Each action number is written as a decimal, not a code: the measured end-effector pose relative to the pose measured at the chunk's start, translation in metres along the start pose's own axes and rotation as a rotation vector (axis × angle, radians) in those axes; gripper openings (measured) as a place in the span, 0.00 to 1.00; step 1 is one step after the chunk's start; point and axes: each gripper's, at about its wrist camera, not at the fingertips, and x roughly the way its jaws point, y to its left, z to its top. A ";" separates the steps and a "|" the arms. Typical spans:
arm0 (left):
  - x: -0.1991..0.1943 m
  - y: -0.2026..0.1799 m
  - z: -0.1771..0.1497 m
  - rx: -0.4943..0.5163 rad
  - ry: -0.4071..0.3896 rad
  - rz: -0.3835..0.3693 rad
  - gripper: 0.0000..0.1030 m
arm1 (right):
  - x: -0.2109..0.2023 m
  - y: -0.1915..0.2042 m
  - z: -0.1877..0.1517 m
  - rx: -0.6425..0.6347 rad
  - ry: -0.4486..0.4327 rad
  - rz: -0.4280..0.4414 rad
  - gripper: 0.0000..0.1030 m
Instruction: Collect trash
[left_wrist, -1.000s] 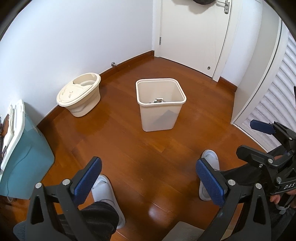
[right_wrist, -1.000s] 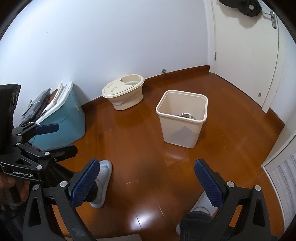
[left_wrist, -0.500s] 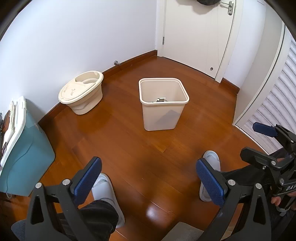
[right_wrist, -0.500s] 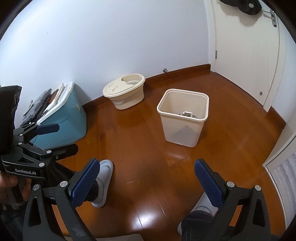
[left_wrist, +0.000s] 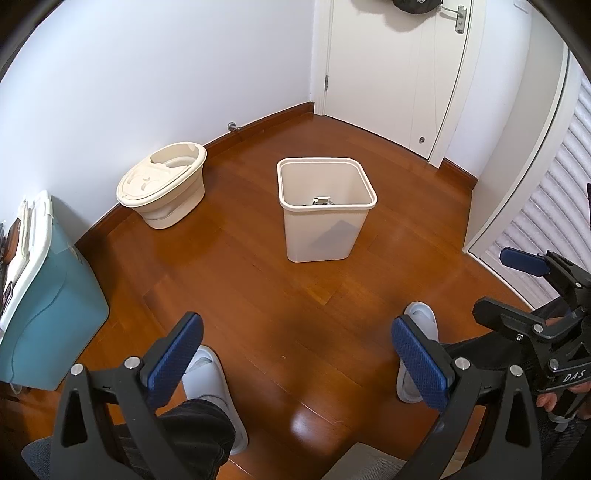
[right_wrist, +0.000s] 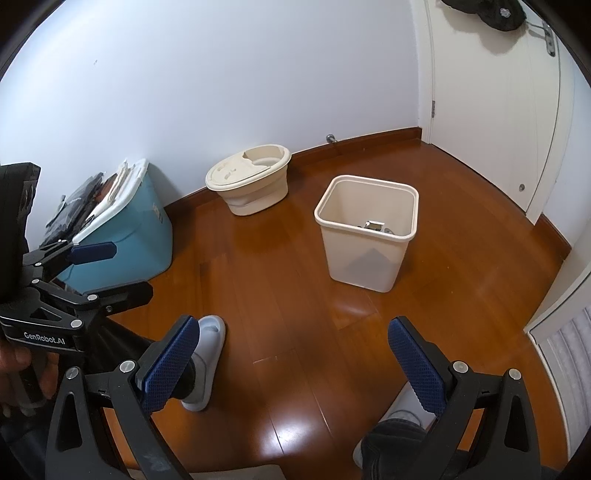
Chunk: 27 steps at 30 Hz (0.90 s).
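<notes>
both grippers, left gripper (left_wrist: 295, 354) and right gripper (right_wrist: 291, 354), are held spread and empty, with the bin (left_wrist: 325, 206) lying well ahead, no loose trash being seen nearby.

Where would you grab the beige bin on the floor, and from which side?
Probably the near rim of the beige bin, from above. It stands upright and open-topped, with a rolled lip around thin walls, so one finger goes inside and one outside. Its tapered, smooth sides look too wide to span. Both the left tongs and right tongs are open, empty and well short of it.
</notes>
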 end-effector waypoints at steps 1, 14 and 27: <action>0.000 0.000 0.000 0.000 0.001 -0.001 1.00 | 0.000 0.000 0.000 0.000 0.000 0.000 1.00; -0.001 -0.001 0.001 -0.005 0.000 -0.002 1.00 | 0.001 0.003 -0.001 -0.001 0.000 -0.001 1.00; -0.002 -0.003 0.002 -0.014 -0.001 0.002 1.00 | 0.001 0.004 -0.002 -0.001 0.001 -0.002 1.00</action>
